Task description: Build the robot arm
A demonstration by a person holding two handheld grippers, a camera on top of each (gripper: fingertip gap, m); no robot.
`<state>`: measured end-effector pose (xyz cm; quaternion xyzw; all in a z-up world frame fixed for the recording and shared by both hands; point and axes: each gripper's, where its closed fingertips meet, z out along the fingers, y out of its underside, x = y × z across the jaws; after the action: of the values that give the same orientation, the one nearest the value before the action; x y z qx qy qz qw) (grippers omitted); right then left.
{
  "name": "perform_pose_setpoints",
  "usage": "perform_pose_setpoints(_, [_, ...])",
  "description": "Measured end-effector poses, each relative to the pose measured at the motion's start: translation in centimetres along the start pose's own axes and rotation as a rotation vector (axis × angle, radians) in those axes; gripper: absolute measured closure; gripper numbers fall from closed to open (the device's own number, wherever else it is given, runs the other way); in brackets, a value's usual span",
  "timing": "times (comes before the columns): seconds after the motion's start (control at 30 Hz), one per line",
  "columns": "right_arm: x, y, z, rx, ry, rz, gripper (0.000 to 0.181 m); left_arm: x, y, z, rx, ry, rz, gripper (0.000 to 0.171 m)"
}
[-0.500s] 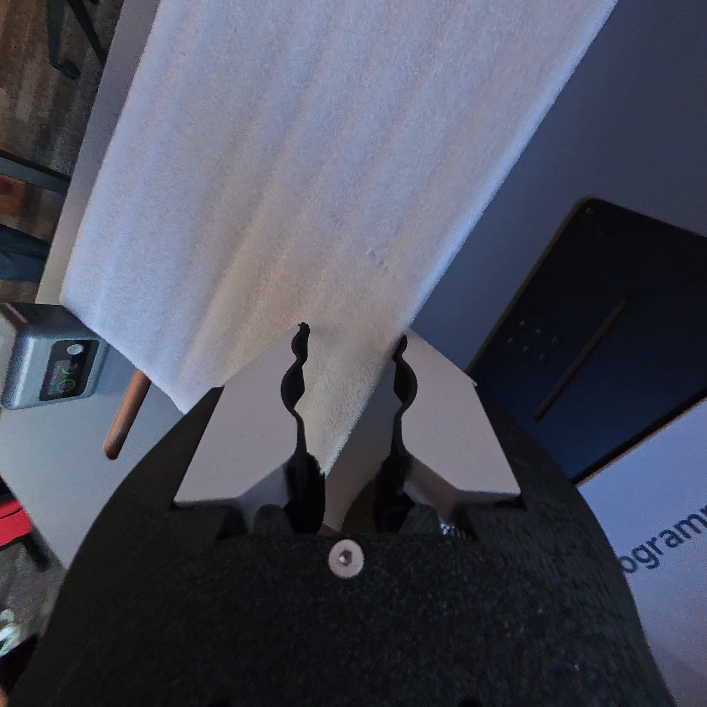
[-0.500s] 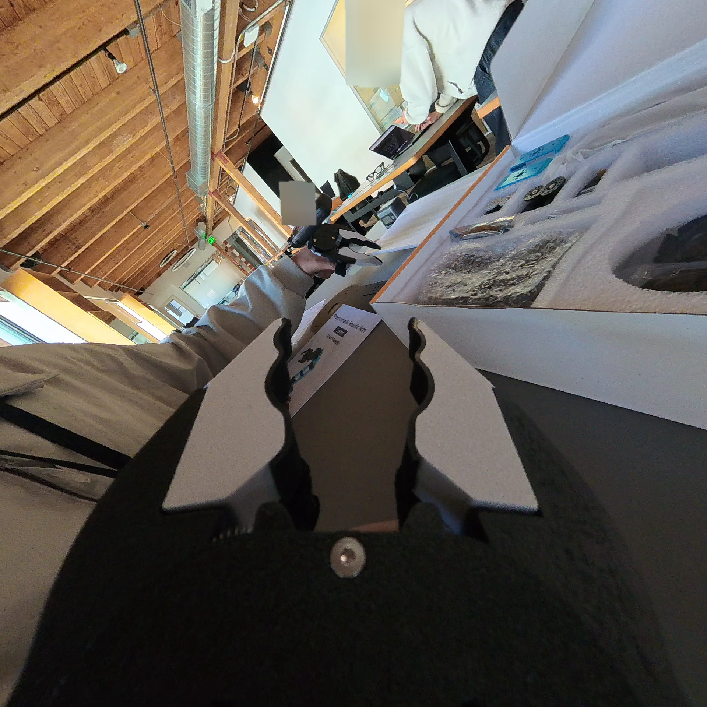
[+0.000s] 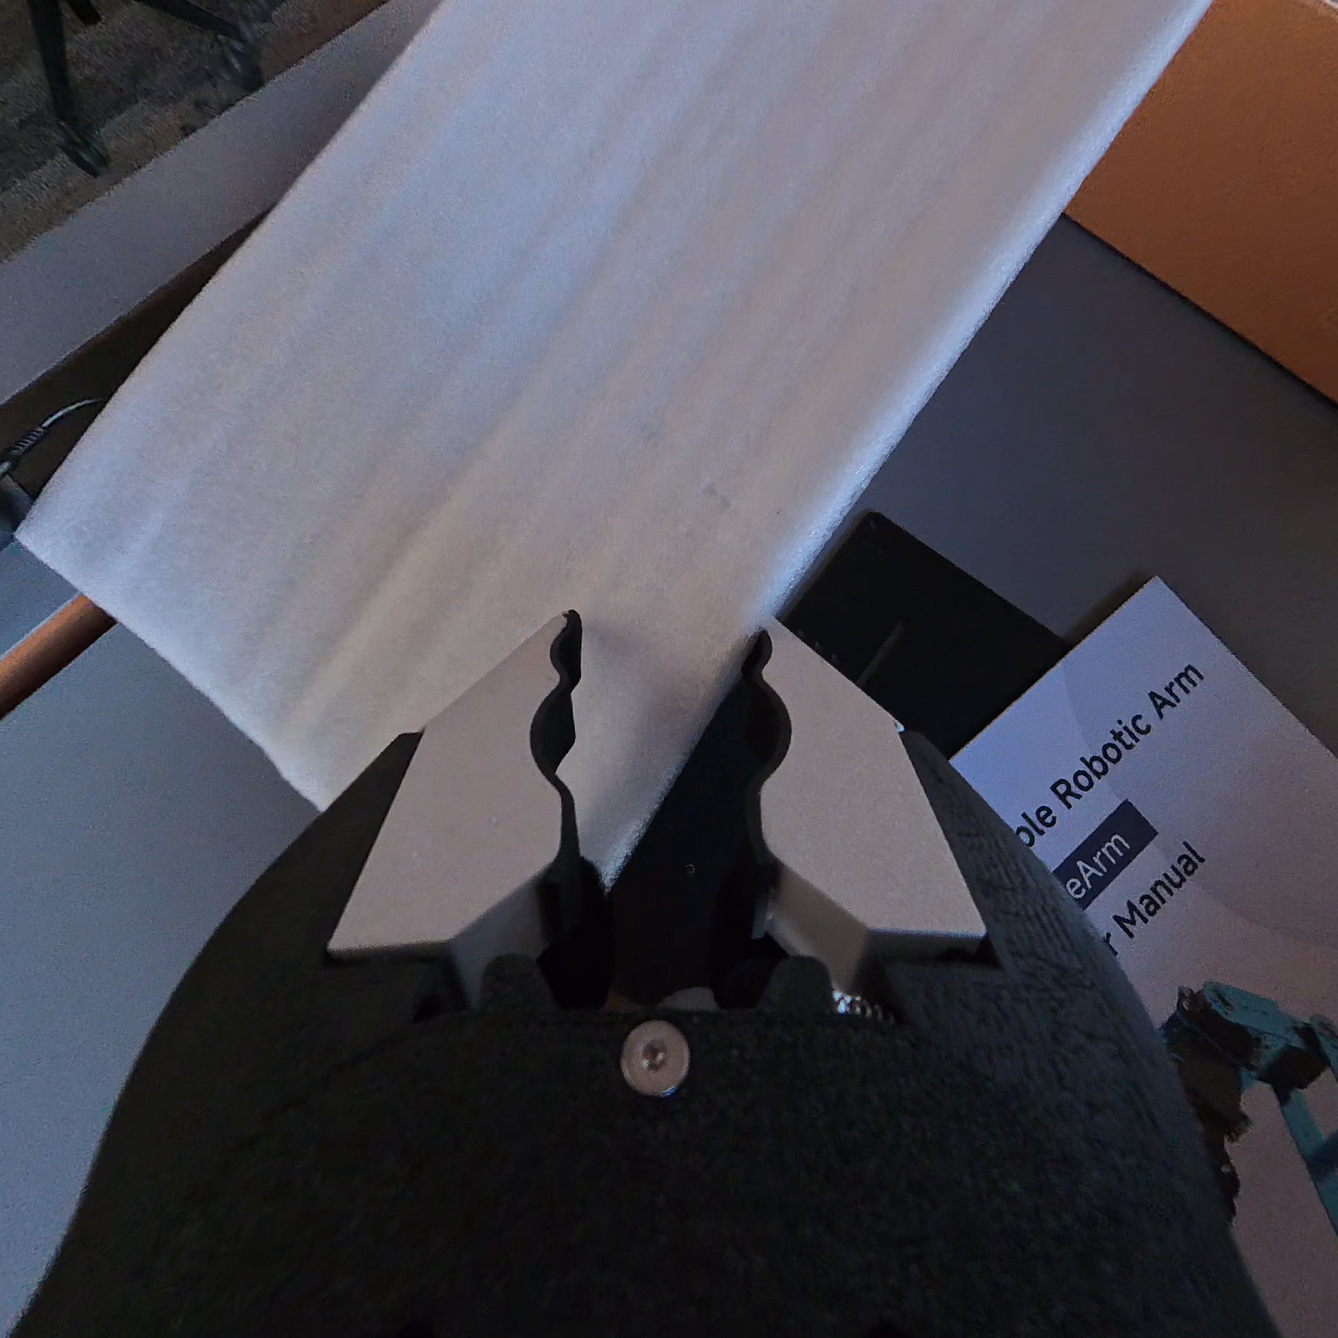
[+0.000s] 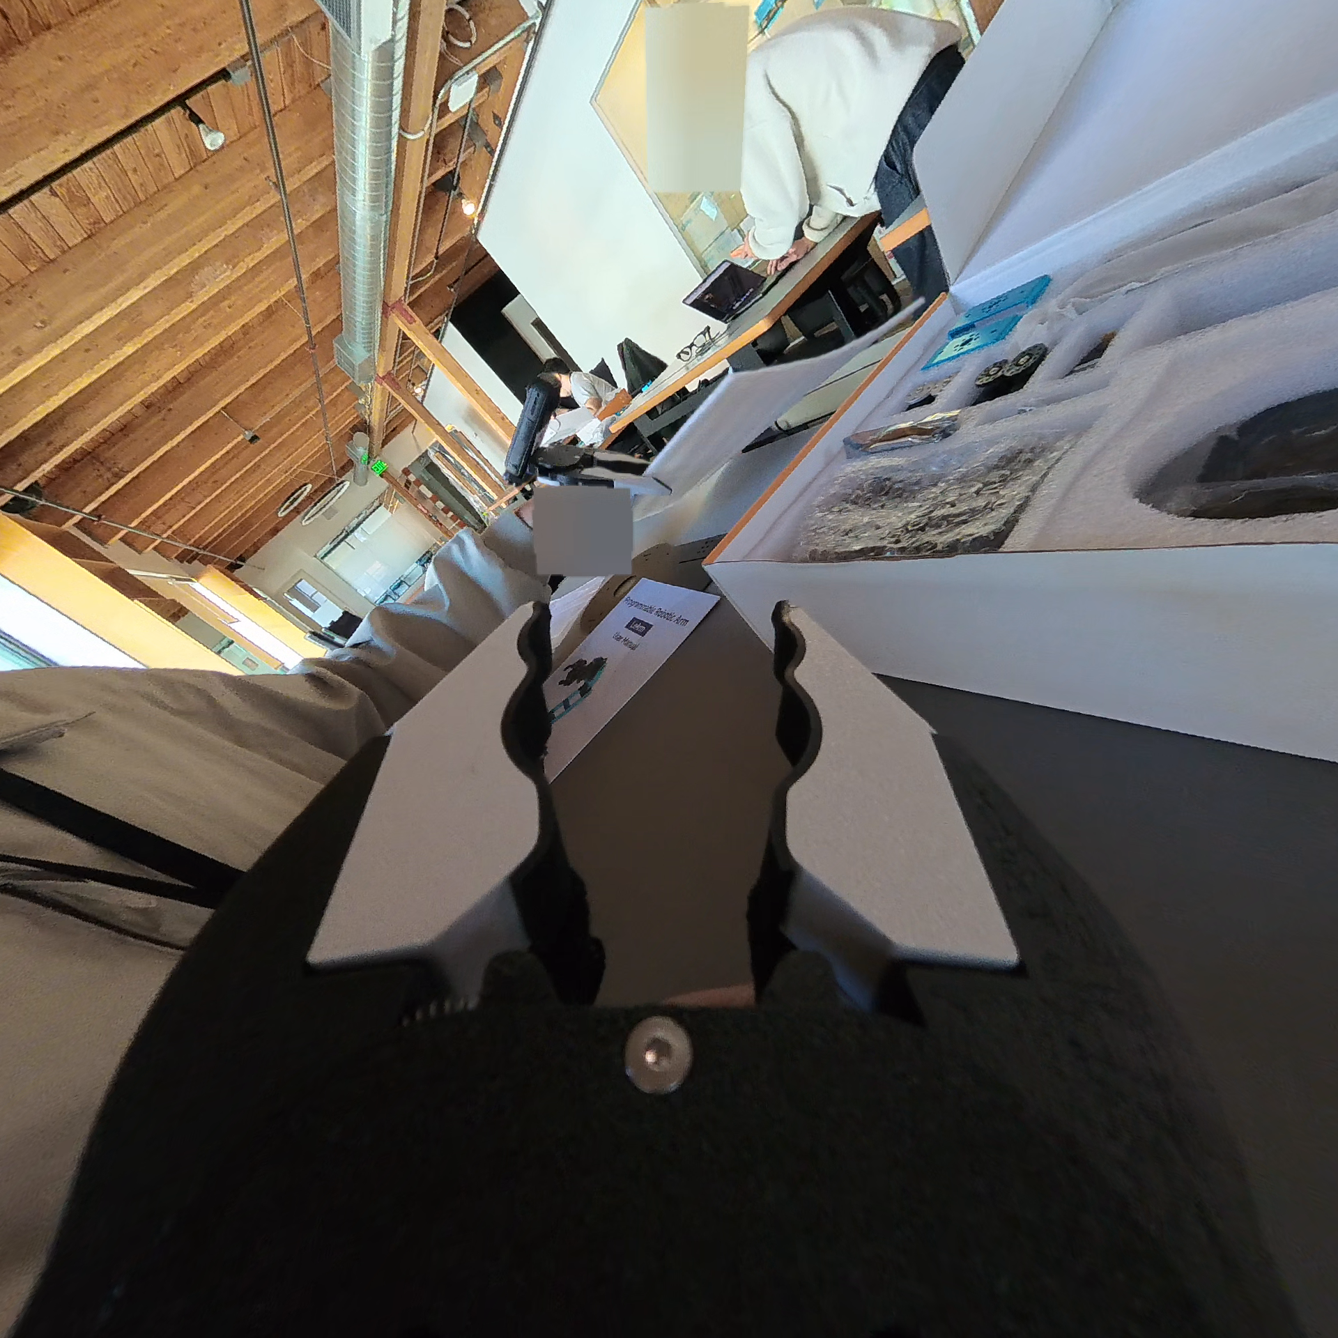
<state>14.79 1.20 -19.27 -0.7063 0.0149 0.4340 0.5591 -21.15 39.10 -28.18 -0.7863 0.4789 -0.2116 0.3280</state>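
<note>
1. Since half a second ago the left wrist view has swung. A printed white booklet with a teal drawing [image 3: 1158, 796] now shows much more of itself at the right, and an orange cardboard box wall [image 3: 1231, 181] has come in at the top right. The small grey device seen earlier at the left is out of frame. The right wrist view has hardly changed.
2. The thin white foam sheet [image 3: 579, 326] runs from the top of the left view down to a corner lying between the fingers of the left gripper [image 3: 664, 626].
3. That claw stands well apart. The corner lies against its left finger, with a dark gap on the other side. The sheet faces the camera flat-on, so I cannot tell whether anything pinches it.
4. Beside the sheet's right edge a flat black panel [image 3: 919, 623] lies on the grey tabletop [image 3: 1086, 434], partly under the booklet. A brown wooden rod or edge [image 3: 43, 651] shows at the left.
5. The right gripper [image 4: 659, 615] is also spread wide and holds nothing; only table shows between its fingers.
6. Just beyond it lies the booklet. To the right an open white box with a foam tray [image 4: 1013, 637] holds a clear bag of small dark parts [image 4: 919, 499] and pale blue plates [image 4: 992, 326].
7. Farther off the left gripper appears small, meeting a white slab, above a pale grey sleeve [image 4: 217, 724]. A person in a pale hooded top [image 4: 818, 108] leans over a distant desk.
</note>
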Motion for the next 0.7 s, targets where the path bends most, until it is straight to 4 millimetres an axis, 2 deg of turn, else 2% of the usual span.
perform_pose_setpoints(0.13, [-0.5, 0.1, 0.6, -0.004, -0.01, -0.002, 0.121, 0.5, 0.4, 1.4, -0.038, -0.008, 0.03, 0.126])
perform_pose_setpoints(0.27, [-1.3, 0.6, 1.1, -0.024, -0.01, -0.023, 0.121, 2.1, 1.5, 3.3, -0.131, 0.011, 0.098, 0.114])
perform_pose_setpoints(0.37, [-1.5, 1.2, 0.8, -0.04, 0.007, -0.036, 0.121, 3.2, 1.8, 3.4, -0.138, 0.037, 0.104, 0.105])
perform_pose_setpoints(0.43, [-1.4, 1.4, 0.4, -0.036, 0.018, -0.03, 0.12, 2.4, 2.1, 2.9, -0.143, -0.017, 0.127, 0.1])
perform_pose_setpoints(0.57, [-0.9, 1.1, -0.2, -0.01, 0.025, -0.005, 0.121, -0.8, 2.8, 1.5, -0.14, -0.134, 0.071, 0.097])
perform_pose_setpoints(0.63, [-0.7, 0.8, -0.2, -0.003, 0.031, -0.008, 0.121, -2.7, 2.7, 0.3, -0.113, -0.219, 0.008, 0.097])
perform_pose_setpoints(0.7, [-0.7, 0.9, 0.1, -0.014, 0.038, -0.025, 0.121, -3.6, 2.6, -1.5, -0.08, -0.281, -0.03, 0.097])
